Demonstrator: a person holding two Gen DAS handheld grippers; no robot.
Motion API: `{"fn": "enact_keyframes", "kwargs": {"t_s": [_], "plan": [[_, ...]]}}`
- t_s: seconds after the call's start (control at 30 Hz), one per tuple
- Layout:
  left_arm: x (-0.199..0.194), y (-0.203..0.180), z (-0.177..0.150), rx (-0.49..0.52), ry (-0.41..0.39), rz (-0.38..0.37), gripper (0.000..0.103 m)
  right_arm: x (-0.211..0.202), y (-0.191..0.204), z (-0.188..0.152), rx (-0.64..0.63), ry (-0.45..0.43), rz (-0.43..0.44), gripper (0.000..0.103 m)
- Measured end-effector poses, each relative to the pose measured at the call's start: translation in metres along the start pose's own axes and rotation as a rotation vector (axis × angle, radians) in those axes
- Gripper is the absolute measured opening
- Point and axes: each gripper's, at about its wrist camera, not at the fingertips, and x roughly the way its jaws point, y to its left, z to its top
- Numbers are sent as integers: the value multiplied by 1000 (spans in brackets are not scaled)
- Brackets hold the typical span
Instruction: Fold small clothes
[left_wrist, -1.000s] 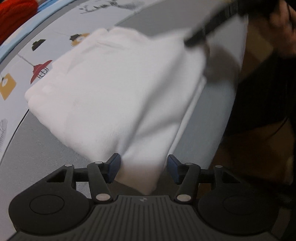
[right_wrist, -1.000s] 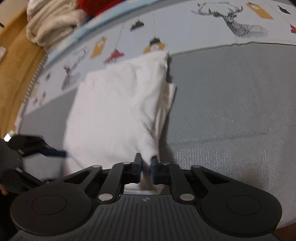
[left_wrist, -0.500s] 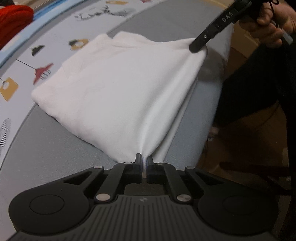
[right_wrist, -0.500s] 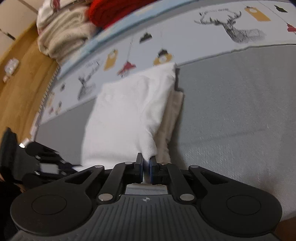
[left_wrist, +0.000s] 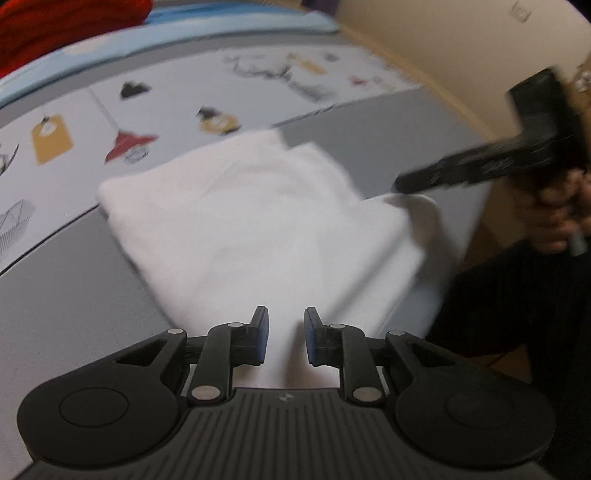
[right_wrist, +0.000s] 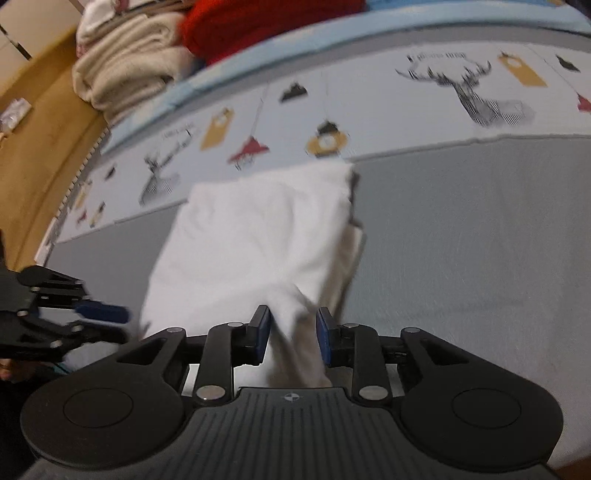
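A white folded garment (left_wrist: 258, 229) lies on the grey mat (left_wrist: 74, 295), its far edge touching the printed strip. My left gripper (left_wrist: 282, 339) hovers at the garment's near edge. Its jaws are opening, with white cloth between them and the pads clear of it. In the right wrist view the same garment (right_wrist: 258, 236) runs away from my right gripper (right_wrist: 293, 332). Those jaws are opening too, around a loose ridge of cloth that the pads do not pinch. Each gripper shows in the other's view: the right gripper (left_wrist: 402, 184) at the garment's right corner, the left gripper (right_wrist: 110, 323) at its left.
A printed strip with deer and lamp pictures (right_wrist: 406, 110) borders the grey mat (right_wrist: 461, 240). Cream folded towels (right_wrist: 125, 70) and a red knit (right_wrist: 258, 22) are stacked behind it. A wooden floor (right_wrist: 33, 140) lies to the left. A person's hand (left_wrist: 557, 214) holds the right gripper.
Half a second ago both grippers were shut on the garment's near edge; now both sets of jaws stand apart. The stretched cloth has gone slack, and both grippers have lifted slightly.
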Motion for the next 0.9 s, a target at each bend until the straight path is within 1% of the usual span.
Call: {"fn": "enact_keyframes", "kwargs": {"t_s": [0.07, 0.1, 0.17, 0.2, 0.27, 0.3, 0.33, 0.37, 0.43, 0.47, 0.5, 0.57, 0.6, 0.63, 0.67, 0.73, 0.77, 0.8, 0.83, 0.87, 0.9], "plan": [[13, -3, -2, 22, 57, 10, 21, -2, 3, 3, -10, -27, 21, 30], [18, -6, -6, 49, 93, 20, 21, -2, 3, 6, -3, -38, 38, 30], [29, -7, -4, 89, 129, 13, 21, 0, 1, 7, 8, -23, 43, 30], [31, -6, -5, 88, 133, -5, 21, 8, 0, 5, 5, 20, 15, 30], [30, 0, -10, 68, 123, -35, 22, 35, -5, -6, -13, 210, -99, 30], [28, 4, -10, 49, 100, -46, 23, 45, -8, -11, -11, 279, -141, 32], [24, 11, -8, 19, 75, -53, 23, 51, -10, -13, -25, 308, -169, 39], [19, 17, -4, -13, 44, -53, 23, 49, -9, -13, -46, 297, -170, 39], [10, 33, 3, -92, -31, -51, 25, 45, -9, -10, -49, 271, -161, 39], [14, 39, 5, -129, -32, -44, 26, 44, -10, -10, -46, 267, -162, 39], [20, 44, 5, -153, -4, -19, 25, 43, -9, -10, -49, 261, -161, 39], [36, 44, 3, -129, 72, 35, 26, 42, -8, -7, -57, 234, -158, 40], [37, 41, 5, -110, 75, 44, 27, 40, -7, -5, -53, 212, -149, 42], [35, 41, 9, -115, 66, 40, 28, 37, -7, -1, -40, 175, -139, 46], [32, 44, 12, -148, 44, 33, 29, 35, -9, 1, -26, 140, -137, 50], [28, 55, 21, -246, -6, 18, 29, 31, -13, 10, 28, 62, -150, 53], [27, 63, 24, -310, -37, 11, 37, 30, -15, 14, 60, 29, -154, 54], [24, 70, 27, -368, -68, 52, 61, 31, -18, 21, 98, -2, -159, 54], [23, 77, 29, -414, -83, 106, 70, 34, -19, 25, 124, -19, -160, 54], [25, 82, 30, -455, -80, 147, 75, 38, -20, 29, 147, -26, -156, 55], [31, 88, 31, -493, -63, 155, 75, 43, -21, 32, 169, -24, -155, 56]]}}
